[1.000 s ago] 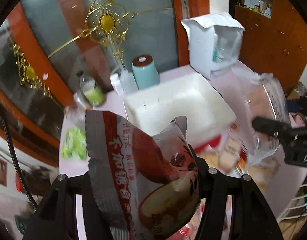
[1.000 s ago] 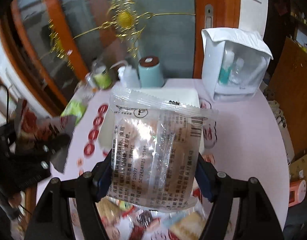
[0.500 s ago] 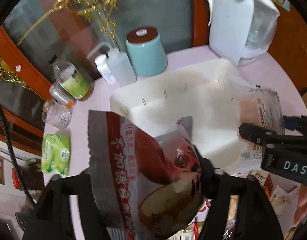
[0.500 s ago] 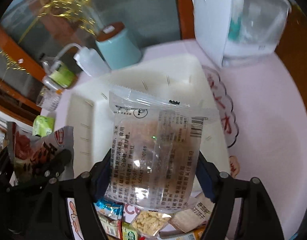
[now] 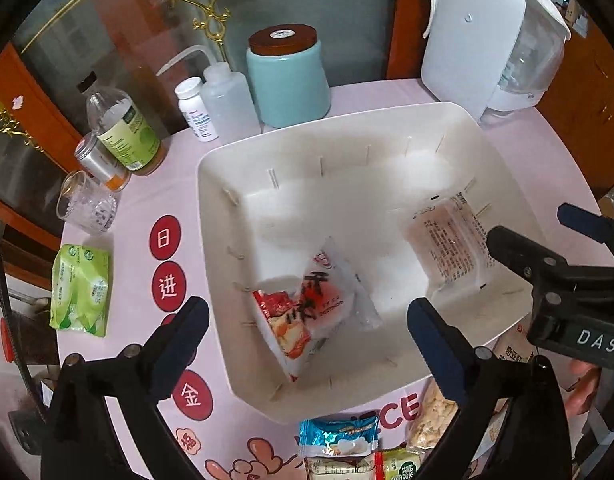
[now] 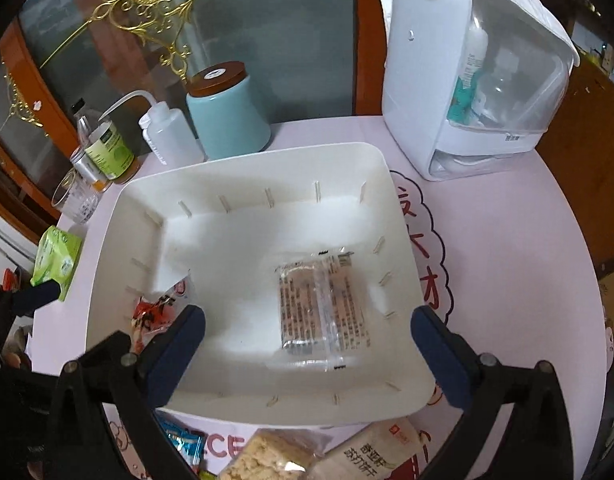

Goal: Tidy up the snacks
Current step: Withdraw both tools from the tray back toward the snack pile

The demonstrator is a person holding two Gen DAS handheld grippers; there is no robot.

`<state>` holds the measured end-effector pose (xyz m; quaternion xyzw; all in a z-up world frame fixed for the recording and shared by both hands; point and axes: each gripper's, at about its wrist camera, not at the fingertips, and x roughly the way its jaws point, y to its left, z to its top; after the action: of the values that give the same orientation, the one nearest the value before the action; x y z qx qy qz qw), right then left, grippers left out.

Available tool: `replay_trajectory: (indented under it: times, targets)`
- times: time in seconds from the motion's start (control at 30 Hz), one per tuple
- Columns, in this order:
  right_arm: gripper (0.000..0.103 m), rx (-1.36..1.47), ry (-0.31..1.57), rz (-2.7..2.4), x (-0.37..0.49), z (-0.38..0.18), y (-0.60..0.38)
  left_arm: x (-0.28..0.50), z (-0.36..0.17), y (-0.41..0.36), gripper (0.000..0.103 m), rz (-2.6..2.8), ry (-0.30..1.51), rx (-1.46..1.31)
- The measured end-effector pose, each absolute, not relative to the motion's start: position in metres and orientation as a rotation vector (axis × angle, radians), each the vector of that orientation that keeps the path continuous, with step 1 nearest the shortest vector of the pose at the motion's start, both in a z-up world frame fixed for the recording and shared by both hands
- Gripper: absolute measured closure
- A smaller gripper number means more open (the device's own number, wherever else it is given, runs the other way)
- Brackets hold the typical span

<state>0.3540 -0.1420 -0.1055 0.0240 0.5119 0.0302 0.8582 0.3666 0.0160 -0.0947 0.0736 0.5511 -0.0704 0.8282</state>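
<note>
Inside glossy white tub [image 6: 235,164], crinkly red packet [image 5: 303,312], clear flat wrapper [image 6: 323,308] (rectangular)

A white bin [image 6: 243,160] with slotted walls sits on the pink bench [image 6: 507,260]. Two packets lie inside, well apart — a red-and-white snack packet [image 5: 303,312] tilted against the left wall, and a clear-wrapped bar packet [image 6: 323,312] flat on the floor, printed back up. More wrapped snacks [image 5: 339,444] lie just outside the near rim.
</note>
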Motion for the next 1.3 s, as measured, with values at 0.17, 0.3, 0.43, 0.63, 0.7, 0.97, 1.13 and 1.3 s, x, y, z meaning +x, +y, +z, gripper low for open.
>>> replay_trajectory:
  times: [0.17,0.3,0.43,0.63,0.7,0.97,1.13,1.3]
  targets:
    - [0.0,0.059,1.054,0.088,0.338,-0.098,-0.139,0.352,-0.081,0.022,0.004,-0.131,1.153,0.152]
    - [0.0,0.073,1.042,0.111,0.323,-0.086,-0.138,0.334,-0.066,0.026,0.004,-0.123,1.131,0.156]
    - [0.0,0.087,1.049,0.13,0.304,-0.074,-0.138,0.316,-0.05,0.031,0.004,-0.106,1.11,0.143]
    - [0.0,0.027,1.045,0.148,0.269,-0.048,-0.135,0.28,-0.021,0.035,0.004,-0.063,1.054,0.173]
    - [0.0,0.021,1.029,0.149,0.257,-0.038,-0.136,0.265,-0.01,0.033,0.004,-0.056,1.037,0.194]
    - [0.0,0.015,0.939,0.166,0.194,0.003,-0.15,0.204,0.027,0.037,0.004,-0.062,1.03,0.165]
    - [0.0,0.015,0.899,0.182,0.149,0.015,-0.157,0.169,0.034,0.047,0.004,-0.07,1.043,0.094]
    - [0.0,-0.044,0.857,0.207,0.105,0.013,-0.154,0.131,0.025,0.06,0.004,-0.084,1.055,0.04]
